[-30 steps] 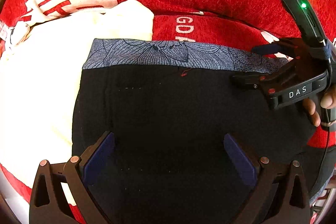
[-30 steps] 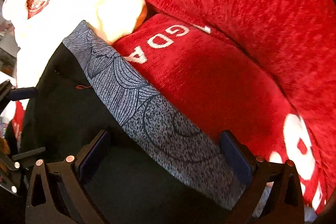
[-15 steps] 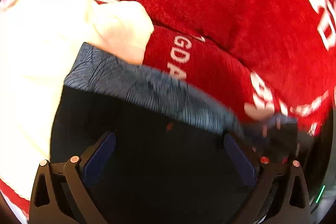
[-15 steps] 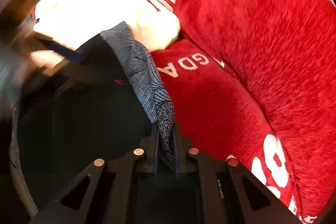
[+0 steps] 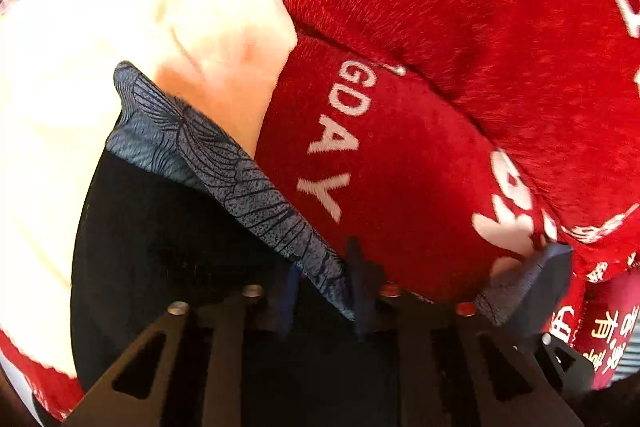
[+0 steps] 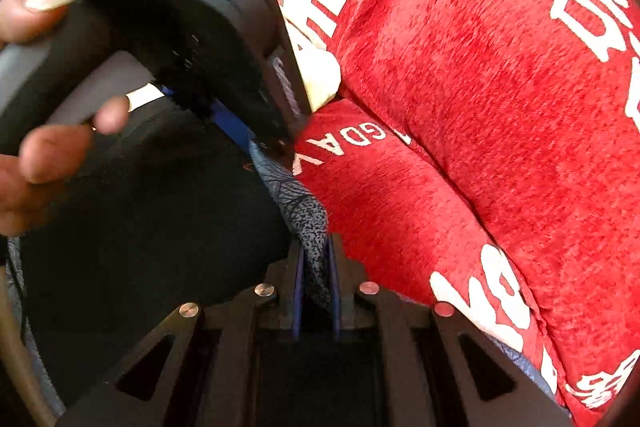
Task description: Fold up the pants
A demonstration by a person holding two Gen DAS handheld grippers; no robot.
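Pants (image 5: 168, 267) waistband pinched in both hand-held grippers (image 5: 322, 291) (image 6: 316, 287), red cushion (image 5: 400, 195) beside

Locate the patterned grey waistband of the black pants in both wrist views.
Left wrist: waistband slants from centre-left down into the gripper's closed jaws at bottom centre.
Right wrist: waistband is a short strip at centre, running from under the other gripper down into the closed jaws.
Shared landmark: white "GDAY" lettering on the red cushion beside it.

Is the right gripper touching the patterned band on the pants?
Touching: in the right wrist view, the right gripper pinches the patterned band between its closed pads.
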